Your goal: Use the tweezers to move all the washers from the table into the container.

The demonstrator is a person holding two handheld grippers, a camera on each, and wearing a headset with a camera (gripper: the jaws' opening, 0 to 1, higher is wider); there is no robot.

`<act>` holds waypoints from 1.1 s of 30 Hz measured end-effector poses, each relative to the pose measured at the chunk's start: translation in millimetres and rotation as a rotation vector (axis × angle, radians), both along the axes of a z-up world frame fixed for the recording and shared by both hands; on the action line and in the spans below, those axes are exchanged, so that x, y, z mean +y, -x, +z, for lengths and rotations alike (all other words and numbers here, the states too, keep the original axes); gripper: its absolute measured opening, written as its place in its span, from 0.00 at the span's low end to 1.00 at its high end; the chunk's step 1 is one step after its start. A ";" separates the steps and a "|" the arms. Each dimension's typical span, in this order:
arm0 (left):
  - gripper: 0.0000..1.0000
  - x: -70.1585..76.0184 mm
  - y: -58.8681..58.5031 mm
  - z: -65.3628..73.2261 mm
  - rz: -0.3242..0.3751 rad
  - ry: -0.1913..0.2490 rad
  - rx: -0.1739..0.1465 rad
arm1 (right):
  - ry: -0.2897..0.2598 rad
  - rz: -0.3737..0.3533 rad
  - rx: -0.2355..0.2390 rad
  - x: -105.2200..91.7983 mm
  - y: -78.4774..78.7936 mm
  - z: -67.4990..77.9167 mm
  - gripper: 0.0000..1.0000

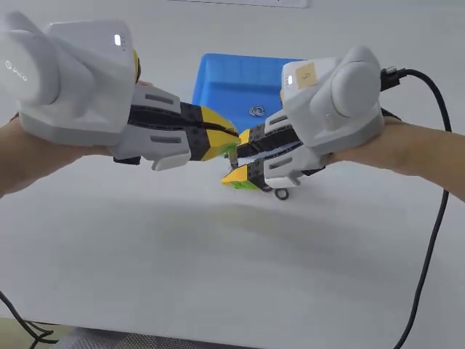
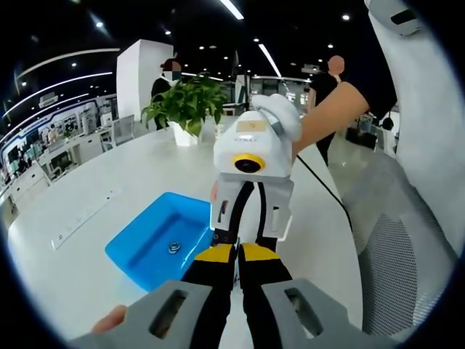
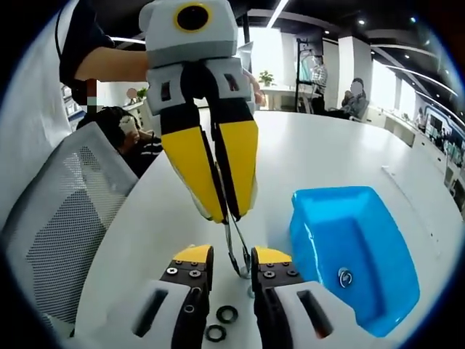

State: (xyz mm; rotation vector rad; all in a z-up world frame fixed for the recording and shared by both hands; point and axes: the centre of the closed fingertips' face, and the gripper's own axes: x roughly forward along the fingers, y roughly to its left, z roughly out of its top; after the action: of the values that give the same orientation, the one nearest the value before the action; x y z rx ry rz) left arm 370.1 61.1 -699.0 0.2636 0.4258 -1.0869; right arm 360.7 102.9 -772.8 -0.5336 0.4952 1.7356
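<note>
**A:** Is there any writing to read?

**B:** Very little. The right tool [image 1: 236, 177] has a small yellow sticker [image 1: 306, 73] on its white housing. It bears one mark like a digit, too small to read surely. The left tool [image 1: 234, 138] carries a faint grey logo [image 1: 14, 69] on its rounded end, which is not legible.

**A:** And the tweezers?

**B:** They are thin silver metal tweezers [image 3: 236, 251], with two slim arms closing toward the tip. The left tool's long yellow jaws are clamped on their upper part. Their tip end reaches out to the right tool.

**A:** How does the right tool stand?

**B:** Its yellow-tipped jaws are narrowly apart, with the tweezers' tip in the gap. I cannot tell whether the pads touch it.

**A:** Where are the washers?

**B:** Two small dark ring washers [image 3: 227, 314] lie just beside each other on the white counter [image 1: 218, 276], close under the right tool's jaws. A shiny metal washer [image 3: 345, 277] lies on the floor of the blue rectangular plastic container [image 3: 309, 233].

**A:** And where is the container?

**B:** It sits on the far side of the counter, just behind the two tools, which meet tip to tip. A black cable [image 1: 440, 211] trails from the right tool on the right.
</note>
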 end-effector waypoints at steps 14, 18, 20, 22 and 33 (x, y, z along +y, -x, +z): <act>0.06 0.0 -1.0 -2.9 -0.012 -0.013 -0.001 | 0.021 0.039 -0.083 -2.2 -5.2 -6.0 0.11; 0.06 1.2 -2.2 -3.3 -0.017 -0.041 -0.009 | 0.018 0.041 -0.092 -1.8 -5.7 -6.0 0.10; 0.06 1.8 -3.1 -3.7 -0.018 -0.040 -0.006 | 0.017 0.040 -0.090 -1.9 -5.9 -6.0 0.10; 0.06 1.8 -4.1 -3.9 -0.013 -0.029 0.008 | 0.014 0.035 -0.089 -2.0 -6.3 -5.9 0.10; 0.12 3.2 -1.6 -7.2 -0.017 -0.029 0.038 | 0.008 0.020 -0.089 -2.8 -7.3 -5.3 0.10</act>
State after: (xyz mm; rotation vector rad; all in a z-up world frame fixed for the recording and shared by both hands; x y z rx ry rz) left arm 371.7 64.3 -706.2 0.2731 0.4742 -1.1048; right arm 368.1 100.1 -778.2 -0.6212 0.4353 1.7216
